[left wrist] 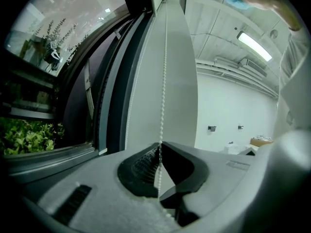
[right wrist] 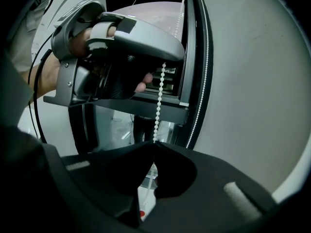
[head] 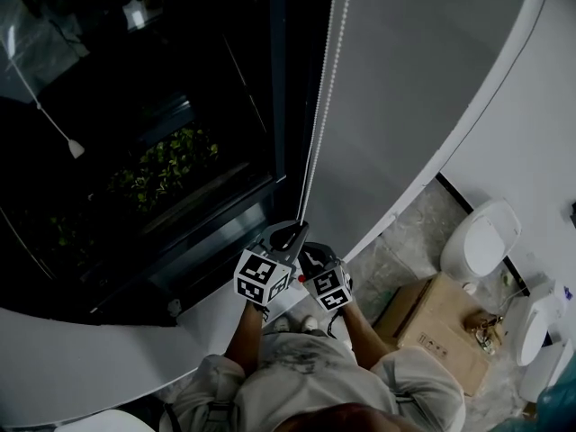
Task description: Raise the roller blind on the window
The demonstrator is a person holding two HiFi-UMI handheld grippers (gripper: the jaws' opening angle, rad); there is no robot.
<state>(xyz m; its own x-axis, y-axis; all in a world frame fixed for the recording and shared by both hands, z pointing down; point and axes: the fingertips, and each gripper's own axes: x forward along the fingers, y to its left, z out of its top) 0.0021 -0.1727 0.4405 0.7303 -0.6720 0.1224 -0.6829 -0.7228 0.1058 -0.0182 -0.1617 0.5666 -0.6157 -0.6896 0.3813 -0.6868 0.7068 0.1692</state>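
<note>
**Both grippers clamped on the blind's bead chain**

The window (head: 135,133) fills the left of the head view, its glass dark, with green plants (head: 166,165) showing beyond it. Along the right edge of the window frame the grey roller blind (head: 405,79) spreads as a broad plain sheet. Low at the right, a cardboard box (head: 441,327) sits on the floor near a white toilet (head: 481,239).

The person stands at the lower right corner of the window frame with both arms raised. The left gripper (head: 288,234) is the higher one and the right gripper (head: 313,259) sits just beneath it, nearly touching.

The white bead chain (head: 319,106) hangs down the right edge of the frame, beside the blind, straight into the two grippers. In the left gripper view the jaws of the left gripper (left wrist: 159,145) are pressed together, pinching the chain (left wrist: 163,81), which runs taut upward. In the right gripper view the right gripper (right wrist: 154,143) likewise has its jaws closed on the chain (right wrist: 159,101), and the strand rises a short way to the left gripper (right wrist: 165,64) above.
</note>
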